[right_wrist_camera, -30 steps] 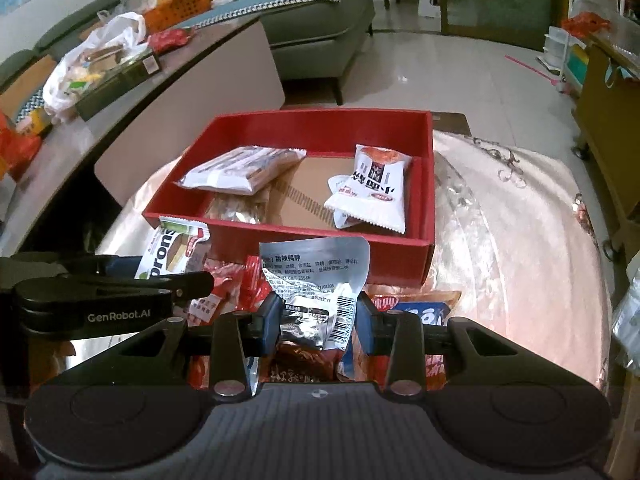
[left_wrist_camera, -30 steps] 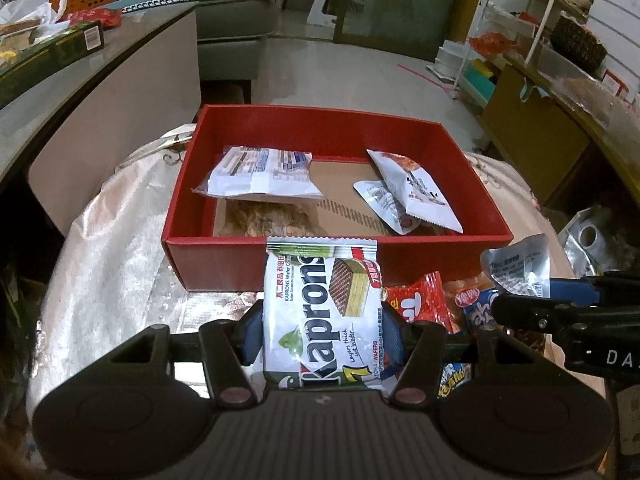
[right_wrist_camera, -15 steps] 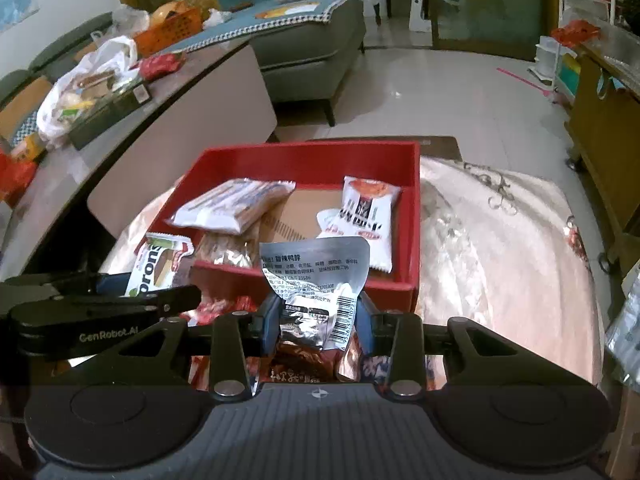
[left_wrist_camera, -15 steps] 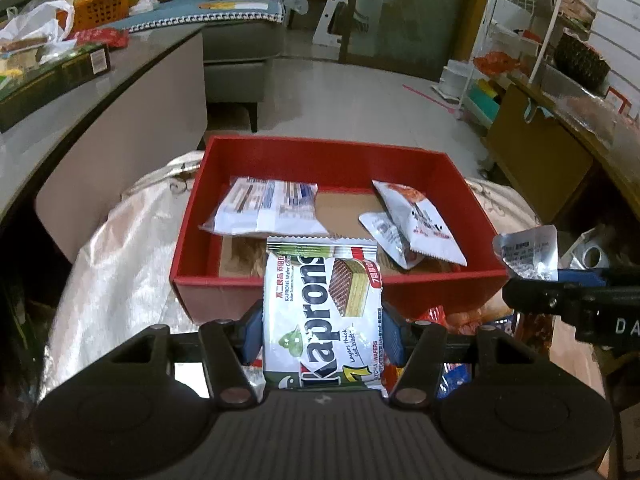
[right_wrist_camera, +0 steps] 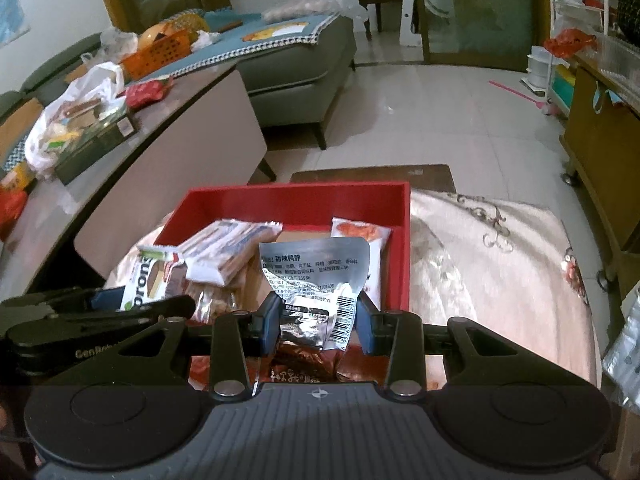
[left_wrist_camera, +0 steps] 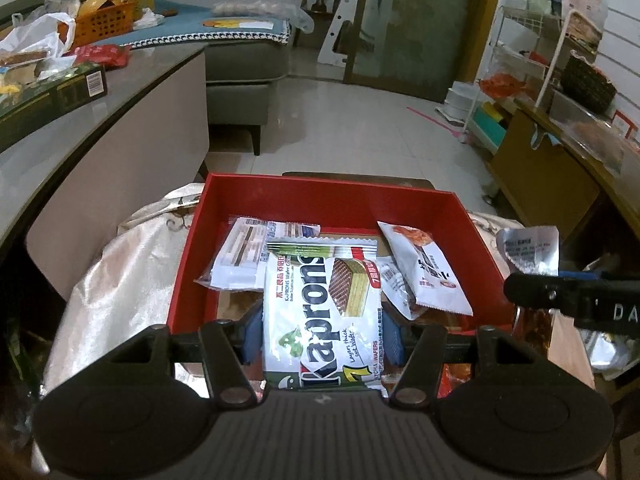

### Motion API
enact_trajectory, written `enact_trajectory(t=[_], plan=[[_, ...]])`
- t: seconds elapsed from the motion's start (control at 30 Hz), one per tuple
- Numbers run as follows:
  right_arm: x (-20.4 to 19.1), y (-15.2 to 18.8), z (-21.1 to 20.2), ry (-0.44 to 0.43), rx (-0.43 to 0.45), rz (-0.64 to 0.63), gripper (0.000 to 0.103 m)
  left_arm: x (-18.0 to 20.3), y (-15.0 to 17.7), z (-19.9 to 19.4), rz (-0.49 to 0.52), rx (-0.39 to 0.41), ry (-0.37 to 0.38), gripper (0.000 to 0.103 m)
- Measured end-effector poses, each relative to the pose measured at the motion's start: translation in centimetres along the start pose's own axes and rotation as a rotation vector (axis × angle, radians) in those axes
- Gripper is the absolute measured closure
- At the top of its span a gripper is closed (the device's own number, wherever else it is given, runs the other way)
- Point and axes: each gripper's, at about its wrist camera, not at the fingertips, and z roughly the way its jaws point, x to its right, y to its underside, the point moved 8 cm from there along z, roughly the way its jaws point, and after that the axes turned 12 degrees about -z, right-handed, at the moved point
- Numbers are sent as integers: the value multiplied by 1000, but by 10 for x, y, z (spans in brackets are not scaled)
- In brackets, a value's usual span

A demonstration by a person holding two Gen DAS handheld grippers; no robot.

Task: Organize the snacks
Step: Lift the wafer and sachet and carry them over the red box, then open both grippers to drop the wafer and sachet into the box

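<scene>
Two snacks, one red box: carry both past the near wall before you let go.
Your left gripper (left_wrist_camera: 322,334) pinches the wafer pack (left_wrist_camera: 320,312), your right gripper (right_wrist_camera: 316,322) the foil pouch (right_wrist_camera: 314,280), both over the box's (left_wrist_camera: 320,190) near edge; release low onto bare cardboard.

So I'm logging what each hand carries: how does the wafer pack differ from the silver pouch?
The wafer pack in the left gripper is white and green, flat and smooth; the silver pouch in the right gripper is shiny foil, crumpled, with a barcode. The wafer pack looks wider. Both are clamped upright near the red box.
</scene>
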Motion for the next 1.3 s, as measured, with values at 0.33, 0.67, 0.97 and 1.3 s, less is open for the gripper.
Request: enact_trajectory(t=[0.33,0.67,0.97,1.3], plan=[[3,-24,25,-3,16,14,56,1,-20,25,-2,13,-21,52],[8,-37,69,-6,-18,19,56,-3,-34,63,-14,-3,-52,52],[9,-32,98,-10,-59,16,56,3,-33,82,27,3,-82,52],[8,-27,109,-4,-83,6,54,8,-29,89,60,7,-100,52]])
